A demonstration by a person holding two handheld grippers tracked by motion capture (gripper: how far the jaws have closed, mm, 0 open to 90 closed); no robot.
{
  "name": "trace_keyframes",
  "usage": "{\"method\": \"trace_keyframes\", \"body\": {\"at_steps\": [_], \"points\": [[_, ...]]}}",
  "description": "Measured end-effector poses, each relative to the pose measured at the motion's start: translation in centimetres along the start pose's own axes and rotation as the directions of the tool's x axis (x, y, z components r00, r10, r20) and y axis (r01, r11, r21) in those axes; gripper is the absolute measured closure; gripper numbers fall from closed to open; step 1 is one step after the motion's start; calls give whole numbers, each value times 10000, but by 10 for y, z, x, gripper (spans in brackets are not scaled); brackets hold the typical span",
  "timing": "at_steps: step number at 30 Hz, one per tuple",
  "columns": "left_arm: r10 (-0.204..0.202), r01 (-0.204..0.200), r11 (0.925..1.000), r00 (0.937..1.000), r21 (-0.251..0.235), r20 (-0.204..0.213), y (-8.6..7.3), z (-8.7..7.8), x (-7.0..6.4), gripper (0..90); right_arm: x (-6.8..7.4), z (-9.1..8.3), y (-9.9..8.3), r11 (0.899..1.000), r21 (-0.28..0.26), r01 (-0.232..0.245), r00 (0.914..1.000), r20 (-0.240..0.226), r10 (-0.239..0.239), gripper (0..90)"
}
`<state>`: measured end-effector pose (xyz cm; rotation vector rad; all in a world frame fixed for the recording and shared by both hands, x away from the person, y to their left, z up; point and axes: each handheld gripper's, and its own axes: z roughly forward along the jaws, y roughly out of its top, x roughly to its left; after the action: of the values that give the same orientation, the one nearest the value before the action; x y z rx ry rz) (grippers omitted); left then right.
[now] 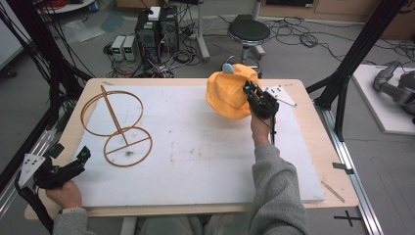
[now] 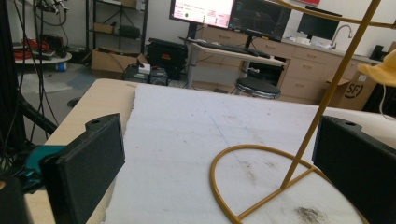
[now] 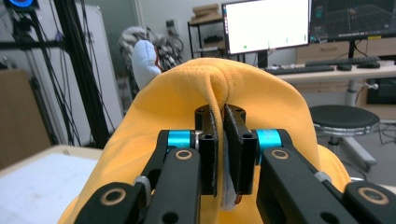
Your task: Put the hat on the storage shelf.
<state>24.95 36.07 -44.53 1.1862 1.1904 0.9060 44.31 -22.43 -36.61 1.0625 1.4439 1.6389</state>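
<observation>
Jaws of the right gripper point(image 3: 223, 154) are pinched nearly flat on a fold of the yellow hat point(image 3: 252, 88), the cloth rising above the jaw tips and draping down both sides of them, with a sliver of pale lining caught between the pads. The step in hand looks like carrying the hat over to the wire stand point(image 1: 116, 125), so the pinch should stay firm and the hat be lifted clear of the white board point(image 1: 195, 147) before it travels, or the loose brim may drag. From above, the right gripper point(image 1: 258, 100) sits at the far side of the board, forearm stretched forward and wrist fairly straight, the hat point(image 1: 227, 93) bunched just beyond its jaws. The left gripper point(image 1: 63, 169) rests low at the near corner, jaws parted wide and empty, the stand's base ring point(image 2: 261, 186) lying between them and its stem slanting up ahead.
</observation>
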Motion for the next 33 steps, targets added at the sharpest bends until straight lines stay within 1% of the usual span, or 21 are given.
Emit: {"method": "trace_keyframes", "body": {"at_steps": [1, 3, 4, 6, 7, 8, 10, 15, 16, 17, 21, 22, 24, 25, 27, 28, 29, 30, 31, 33], "points": [[15, -15, 10000, 10000, -13, -13, 0, 0, 0, 27, 0, 0, 0, 10000, 0, 0, 10000, 0, 0, 848], [37, -37, 10000, 10000, -17, -36, 0, -1, 0, 27, 4, -4, 8, 9997, -227, 6, 9999, -118, -9, 848], [38, -38, 10000, 10000, -32, -23, 1, -1, 0, 27, 4, -4, 8, 9997, -227, 6, 9999, -118, -9, 848], [7, -7, 9999, 10000, -110, 2, 1, -1, -1, 27, 9, -6, 17, 9994, -332, -2, 9998, -197, -5, 848], [7, -7, 9999, 10000, -110, 2, 1, -1, -1, 27, 9, -6, 17, 9994, -332, -2, 9998, -197, -5, 848], [51, -51, 9999, 10000, -111, 1, 1, -1, -1, 27, 13, -7, 22, 9990, -450, 85, 9995, -284, -97, 848], [37, -37, 9999, 10000, -151, 27, 2, -1, -2, 27, 15, -8, 25, 9986, -530, 67, 9995, -300, -83, 848], [-7, 9, 9996, 10000, -288, 82, 3, -3, -2, 27, 27, -14, 37, 9948, -1019, -49, 9989, -465, 2, 848], [-10, 13, 9996, 10000, -299, 83, 4, -3, -2, 27, 27, -14, 37, 9948, -1019, -49, 9989, -465, 2, 848], [-41, 44, 9993, 10000, -371, 78, 4, -4, -2, 27, 32, -15, 41, 9922, -1245, -99, 9985, -539, 32, 848], [-78, 80, 9991, 10000, -421, 55, 5, -5, -1, 27, 41, -17, 49, 9885, -1505, -131, 9971, -758, 17, 848], [-75, 76, 9992, 10000, -401, 24, 5, -5, -1, 27, 41, -17, 49, 9885, -1505, -131, 9971, -758, 17, 848], [-29, 29, 9991, 10000, -419, -5, 5, -6, -1, 27, 48, -17, 55, 9854, -1673, -325, 9951, -977, 163, 848], [-33, 33, 9990, 10000, -435, 3, 5, -6, -1, 27, 48, -17, 55, 9854, -1673, -325, 9951, -977, 163, 848], [-91, 92, 9987, 10000, -496, 17, 5, -6, -1, 27, 55, -17, 61, 9806, -1919, -405, 9933, -1140, 187, 848], [-96, 97, 9987, 10000, -495, 16, 6, -6, -1, 27, 55, -17, 61, 9806, -1919, -405, 9933, -1140, 187, 848], [-97, 97, 9987, 10000, -500, 13, 6, -6, -1, 27, 58, -17, 63, 9791, -1989, -427, 9929, -1171, 195, 848], [-94, 95, 9987, 10000, -501, 22, 6, -6, -1, 27, 62, -17, 67, 9782, -2025, -464, 9913, -1303, 200, 848], [-82, 83, 9988, 10000, -491, 15, 6, -6, -1, 27, 62, -17, 67, 9782, -2025, -464, 9913, -1303, 200, 848], [-52, 54, 9988, 10000, -481, 42, 6, -6, -1, 27, 67, -16, 71, 9758, -2138, -468, 9905, -1367, 176, 848]]}}
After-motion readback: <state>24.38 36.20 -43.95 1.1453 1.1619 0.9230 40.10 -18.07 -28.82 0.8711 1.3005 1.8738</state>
